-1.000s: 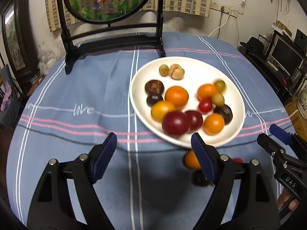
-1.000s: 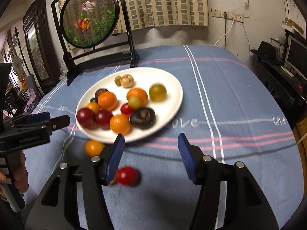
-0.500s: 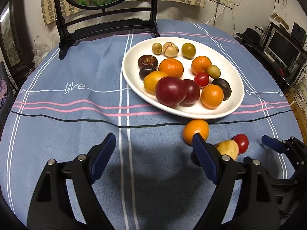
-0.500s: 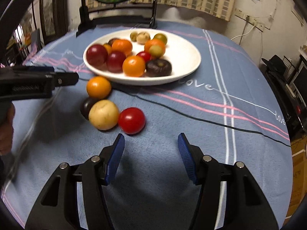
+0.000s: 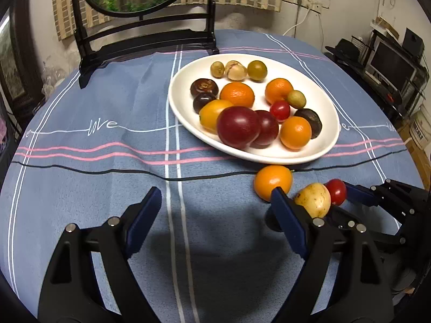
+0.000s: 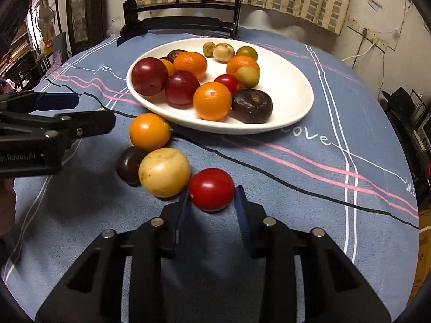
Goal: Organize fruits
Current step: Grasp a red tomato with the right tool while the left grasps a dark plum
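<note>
A white plate (image 6: 291, 91) (image 5: 327, 107) holds several fruits: oranges, red plums, dark and green ones. On the cloth in front of it lie an orange fruit (image 6: 149, 132) (image 5: 272, 181), a yellow fruit (image 6: 164, 172) (image 5: 313, 200), a dark fruit (image 6: 128, 165) and a red tomato (image 6: 211, 189) (image 5: 336, 191). My right gripper (image 6: 212, 197) has closed around the tomato, its blue pads at both sides of it. My left gripper (image 5: 215, 204) is open and empty over the cloth, left of the loose fruits.
A round picture on a black stand (image 5: 145, 35) stands at the table's far edge. The blue striped tablecloth (image 5: 107, 140) covers the round table. Shelves and electronics (image 5: 390, 62) stand off to the right.
My right gripper moved forward and down to the tomato and its jaws narrowed around it. The left gripper stayed open and shifted only a little.
</note>
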A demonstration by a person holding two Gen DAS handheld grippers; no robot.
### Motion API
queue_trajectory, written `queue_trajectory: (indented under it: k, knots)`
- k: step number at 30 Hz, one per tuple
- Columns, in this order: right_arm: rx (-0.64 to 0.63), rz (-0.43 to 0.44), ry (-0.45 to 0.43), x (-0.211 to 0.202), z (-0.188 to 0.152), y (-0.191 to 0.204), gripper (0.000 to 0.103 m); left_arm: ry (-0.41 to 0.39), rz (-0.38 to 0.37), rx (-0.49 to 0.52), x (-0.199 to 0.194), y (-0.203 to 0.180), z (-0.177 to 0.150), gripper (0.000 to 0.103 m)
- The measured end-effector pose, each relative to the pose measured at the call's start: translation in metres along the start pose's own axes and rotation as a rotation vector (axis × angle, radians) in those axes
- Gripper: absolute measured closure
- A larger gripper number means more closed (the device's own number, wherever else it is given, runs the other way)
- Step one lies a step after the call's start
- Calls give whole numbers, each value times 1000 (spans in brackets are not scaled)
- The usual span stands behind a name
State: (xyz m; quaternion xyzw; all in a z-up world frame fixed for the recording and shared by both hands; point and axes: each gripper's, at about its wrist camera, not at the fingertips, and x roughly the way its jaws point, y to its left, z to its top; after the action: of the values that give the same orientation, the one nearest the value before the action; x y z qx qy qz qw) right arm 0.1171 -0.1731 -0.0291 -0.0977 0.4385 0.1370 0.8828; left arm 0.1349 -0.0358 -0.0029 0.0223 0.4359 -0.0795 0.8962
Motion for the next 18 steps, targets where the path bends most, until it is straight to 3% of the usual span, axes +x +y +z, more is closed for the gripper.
queue_trajectory:
  k: [18]
  knots:
    - [178,5,-119,-29,-5,-41,71,28,0,91,3,-18,-9,18]
